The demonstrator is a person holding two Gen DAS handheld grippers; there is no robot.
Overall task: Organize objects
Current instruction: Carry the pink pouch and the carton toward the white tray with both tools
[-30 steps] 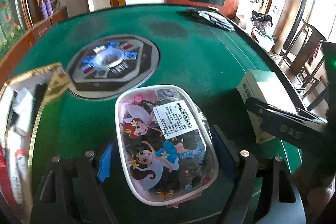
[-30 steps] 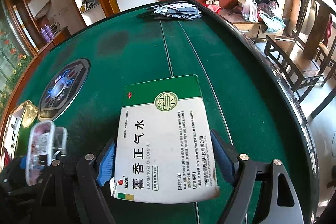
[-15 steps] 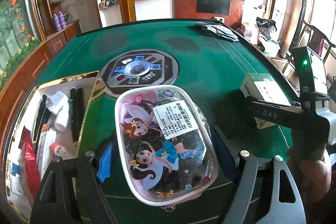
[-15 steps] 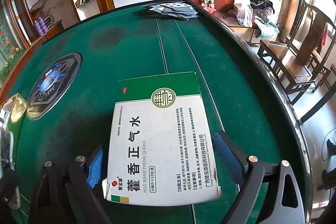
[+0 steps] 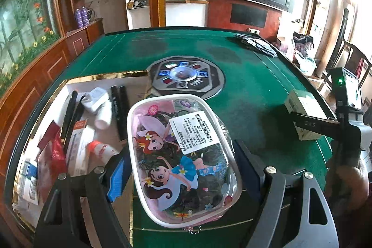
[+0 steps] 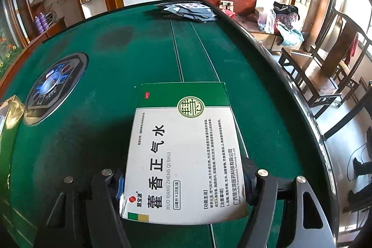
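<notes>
My left gripper is shut on a clear pouch with a cartoon fairy print and a white barcode label, held above the green table beside a gold-rimmed tray. The tray holds black pens, a white charger and several small packets. My right gripper is shut on a white and green medicine box, flat over the table's right side. The same box and the right gripper show at the right of the left wrist view.
A round control panel sits in the middle of the green table. Scattered playing cards lie at the far edge. Wooden chairs stand off the table's right side. A wooden cabinet runs along the left.
The left gripper has pulled back and left with the pouch, so the tray now shows fully. The right gripper's jaws have closed in onto the sides of the medicine box.
</notes>
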